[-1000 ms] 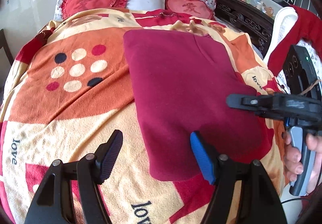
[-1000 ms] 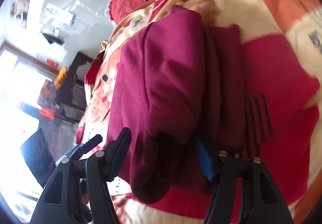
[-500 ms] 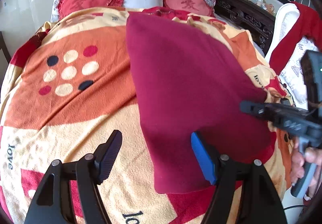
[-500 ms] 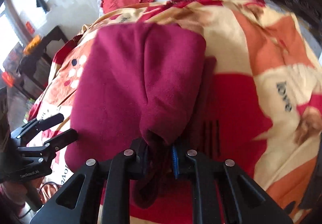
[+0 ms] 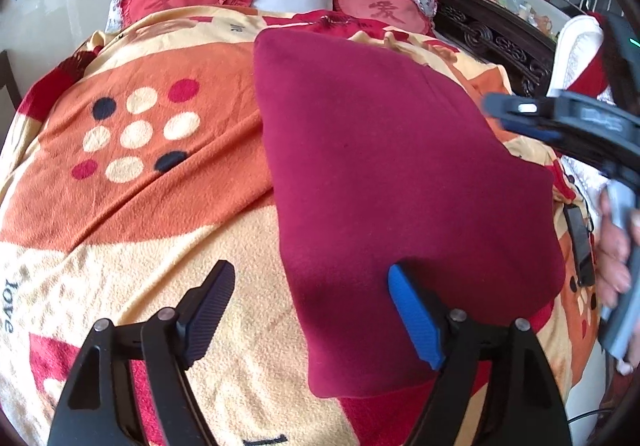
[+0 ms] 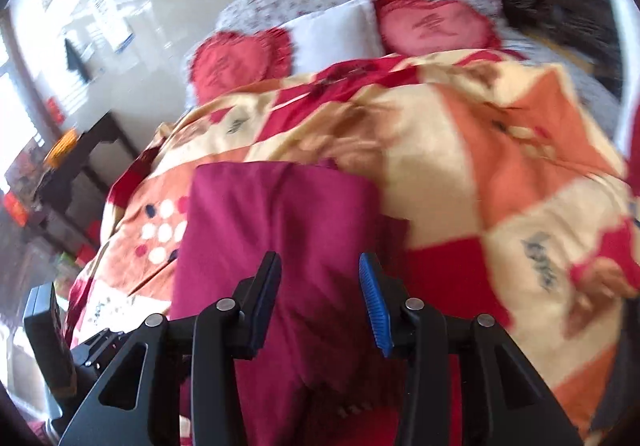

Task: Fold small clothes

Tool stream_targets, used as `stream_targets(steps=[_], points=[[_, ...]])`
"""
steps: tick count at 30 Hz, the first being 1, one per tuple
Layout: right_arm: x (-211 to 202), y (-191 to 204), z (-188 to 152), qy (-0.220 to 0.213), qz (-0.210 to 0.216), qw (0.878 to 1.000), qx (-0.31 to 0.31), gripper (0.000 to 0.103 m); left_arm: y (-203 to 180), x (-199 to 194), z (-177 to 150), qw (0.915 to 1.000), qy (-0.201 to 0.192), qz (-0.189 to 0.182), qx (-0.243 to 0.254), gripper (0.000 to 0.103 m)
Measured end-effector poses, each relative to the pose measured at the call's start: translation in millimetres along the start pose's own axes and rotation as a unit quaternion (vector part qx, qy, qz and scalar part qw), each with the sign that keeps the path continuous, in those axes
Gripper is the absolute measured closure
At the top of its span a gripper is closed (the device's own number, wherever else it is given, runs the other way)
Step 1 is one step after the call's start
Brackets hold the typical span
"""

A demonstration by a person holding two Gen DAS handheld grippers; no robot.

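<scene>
Left wrist view first: a dark red garment (image 5: 392, 165) is seen lying folded flat on the orange, cream and red blanket (image 5: 152, 181) that covers the bed. The left gripper (image 5: 308, 310) is held just above the garment's near left corner, its jaws spread wide and opening further; only blanket and the cloth's edge are framed between them, and nothing is pinched. One blue pad sits over the fabric, the black one over bare blanket. Off to the right, the right gripper (image 5: 560, 125) can be made out side-on, with a hand (image 5: 616, 246) wrapped round its grey handle.

From the right wrist view, which is pretty blurred, the same garment is spotted below the right gripper's fingers. Those jaws are parted a bit and opening, and the cloth is not clamped by them, just seen behind and beneath. Two red heart-shaped cushions (image 6: 240, 61) and a white pillow (image 6: 332, 33) are propped at the head of the bed, well apart from the garment.
</scene>
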State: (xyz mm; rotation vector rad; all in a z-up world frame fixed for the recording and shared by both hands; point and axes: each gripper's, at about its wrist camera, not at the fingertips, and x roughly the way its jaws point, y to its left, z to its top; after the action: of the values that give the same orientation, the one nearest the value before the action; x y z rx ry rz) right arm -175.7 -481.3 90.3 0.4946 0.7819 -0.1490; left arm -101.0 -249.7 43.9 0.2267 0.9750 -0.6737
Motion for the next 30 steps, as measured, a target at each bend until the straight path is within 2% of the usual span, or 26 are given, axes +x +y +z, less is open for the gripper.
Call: stream_targets(steps=[2,5,8,14,20,23,25,28,30], points=[[27.5,7.7,5.9,0.027,-0.008,0.999,-0.03,0.085,1.8,1.2,-1.2,1.0,-0.001,-0.001,-0.003,0.017],[67.8,9.3,9.6,0.061,-0.034,0.996,-0.056,0.086,3.0,4.2,-1.7,1.0,-0.002,-0.003,-0.007,0.016],[84.9,-2.0,16.4,0.059,-0.039,0.997,-0.033,0.088,2.9,5.8,-0.3,0.9999,0.001,-0.003,-0.014,0.016],[54.8,5.6,14.2,0.059,-0.048,0.996,-0.047,0.089,1.1,4.2,-0.7,1.0,0.002,0.005,-0.006,0.016],[15.0,14.0,-15.8,0.059,-0.034,0.995,-0.067,0.089,0.9,3.6,-2.1,1.0,0.001,0.006,-0.007,0.016],[18.7,5.4,-32.1,0.07,-0.049,0.994,-0.065,0.087,-0.2,3.9,-2.8,1.0,0.003,0.004,-0.007,0.016],[32.6,-3.4,-43.1,0.08,-0.062,0.993,-0.062,0.081,-1.7,3.9,-3.5,1.0,0.005,0.006,-0.006,0.016],[28.2,-9.2,-43.8,0.068,-0.046,0.996,-0.045,0.08,0.8,0.2,1.9,1.0,0.008,-0.003,0.0,0.016],[13.0,-15.7,-38.9,0.046,-0.016,0.999,-0.025,0.079,8.1,-3.4,8.4,0.9997,0.006,-0.021,-0.011,0.016]])
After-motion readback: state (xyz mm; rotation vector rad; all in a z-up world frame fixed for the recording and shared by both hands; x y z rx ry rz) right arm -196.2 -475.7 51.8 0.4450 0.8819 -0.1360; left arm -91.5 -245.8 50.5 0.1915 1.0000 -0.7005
